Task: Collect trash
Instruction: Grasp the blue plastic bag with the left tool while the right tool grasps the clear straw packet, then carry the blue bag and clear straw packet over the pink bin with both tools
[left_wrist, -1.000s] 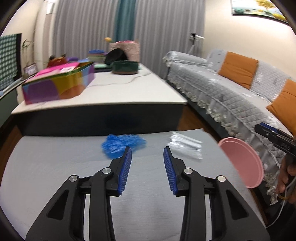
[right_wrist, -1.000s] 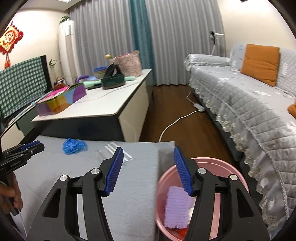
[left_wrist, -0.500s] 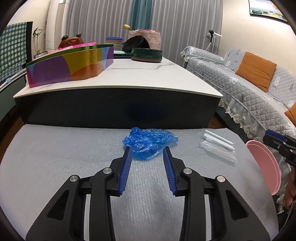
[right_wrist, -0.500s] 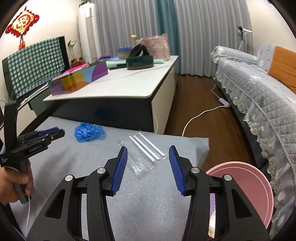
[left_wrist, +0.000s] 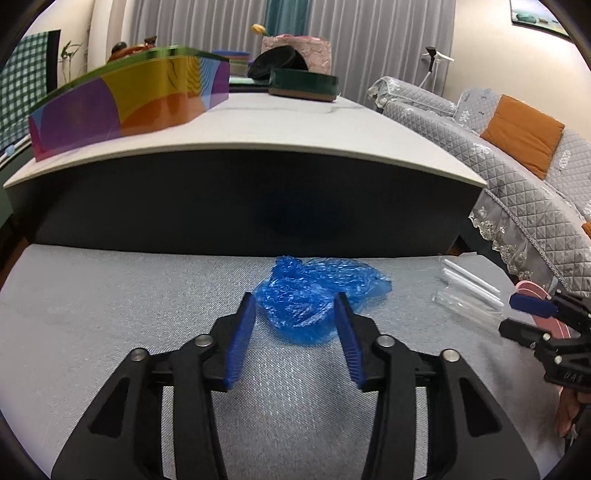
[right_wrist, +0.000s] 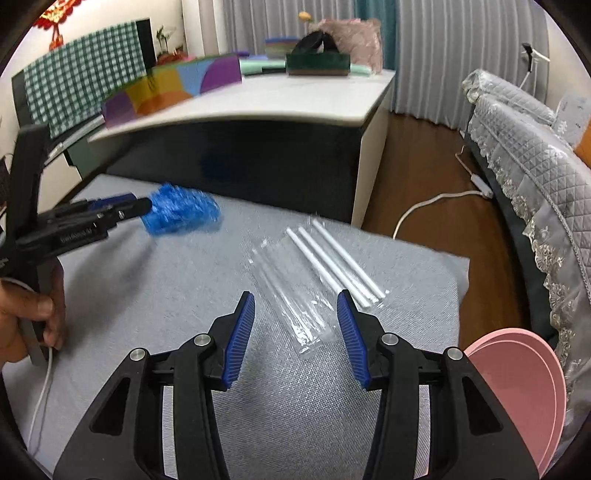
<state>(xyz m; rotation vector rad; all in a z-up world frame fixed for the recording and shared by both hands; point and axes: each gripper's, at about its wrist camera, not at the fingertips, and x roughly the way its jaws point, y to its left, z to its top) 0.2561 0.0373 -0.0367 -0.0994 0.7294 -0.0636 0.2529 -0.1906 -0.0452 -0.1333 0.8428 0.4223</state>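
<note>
Grey cloth is the landmark: a crumpled blue bag lies on its far edge, and a clear wrapper with 3 white sticks lies on it to the right of the bag. The left gripper straddles the bag's near end, its jaws having just been opening, pads not pressing it. The right gripper is half open over the wrapper's near end, gripping nothing. A pink bin stands off the cloth's right edge.
</note>
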